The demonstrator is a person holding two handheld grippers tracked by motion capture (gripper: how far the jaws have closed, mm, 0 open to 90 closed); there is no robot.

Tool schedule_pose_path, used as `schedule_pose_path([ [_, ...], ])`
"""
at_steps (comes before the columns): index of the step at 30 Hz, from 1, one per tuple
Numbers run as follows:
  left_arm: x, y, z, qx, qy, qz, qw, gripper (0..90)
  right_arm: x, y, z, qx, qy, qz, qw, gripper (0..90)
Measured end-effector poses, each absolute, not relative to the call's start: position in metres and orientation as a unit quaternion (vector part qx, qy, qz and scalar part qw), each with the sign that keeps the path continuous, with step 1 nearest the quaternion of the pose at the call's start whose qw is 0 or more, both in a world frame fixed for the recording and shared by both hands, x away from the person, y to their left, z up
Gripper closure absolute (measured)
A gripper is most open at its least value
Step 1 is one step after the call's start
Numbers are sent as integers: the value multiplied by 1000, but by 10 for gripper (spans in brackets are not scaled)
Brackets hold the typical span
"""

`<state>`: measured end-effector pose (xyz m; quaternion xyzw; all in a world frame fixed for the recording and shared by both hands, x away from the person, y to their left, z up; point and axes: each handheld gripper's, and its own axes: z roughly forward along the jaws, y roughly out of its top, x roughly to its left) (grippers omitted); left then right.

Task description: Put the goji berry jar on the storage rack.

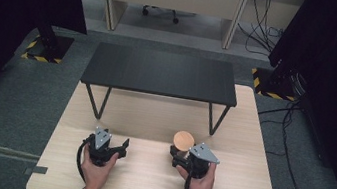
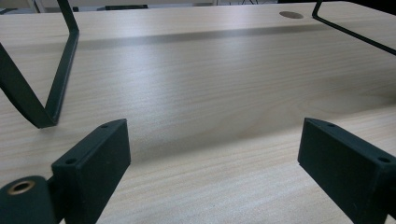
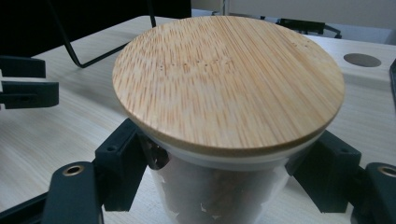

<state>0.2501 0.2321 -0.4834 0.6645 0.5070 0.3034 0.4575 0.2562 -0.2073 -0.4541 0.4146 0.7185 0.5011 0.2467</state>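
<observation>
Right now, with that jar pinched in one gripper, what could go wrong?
The right gripper clamps the jar just under its wooden lid, so the smooth wall might slip. The lid looks merely seated; a tilt could drop it. The black shelf stands close ahead, so lifting forward might knock its edge.

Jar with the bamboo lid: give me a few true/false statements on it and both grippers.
1. The right gripper is clamped on the jar below its lid. True.
2. The jar's bamboo lid is off and lying on the table. False: it sits on the jar.
3. The left gripper holds a cup. False: its jaws stand open over bare wood.
4. The jar stands on top of the black shelf. False: it is in front of the shelf, in the right gripper.
5. Each gripper is held in one hand. True.
</observation>
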Motion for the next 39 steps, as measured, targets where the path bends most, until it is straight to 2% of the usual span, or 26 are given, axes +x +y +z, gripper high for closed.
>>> schedule_pose_path([
  [39, 250, 232, -483, 665, 507, 303, 457, 86, 249, -180, -355, 411, 701, 519, 265, 261],
])
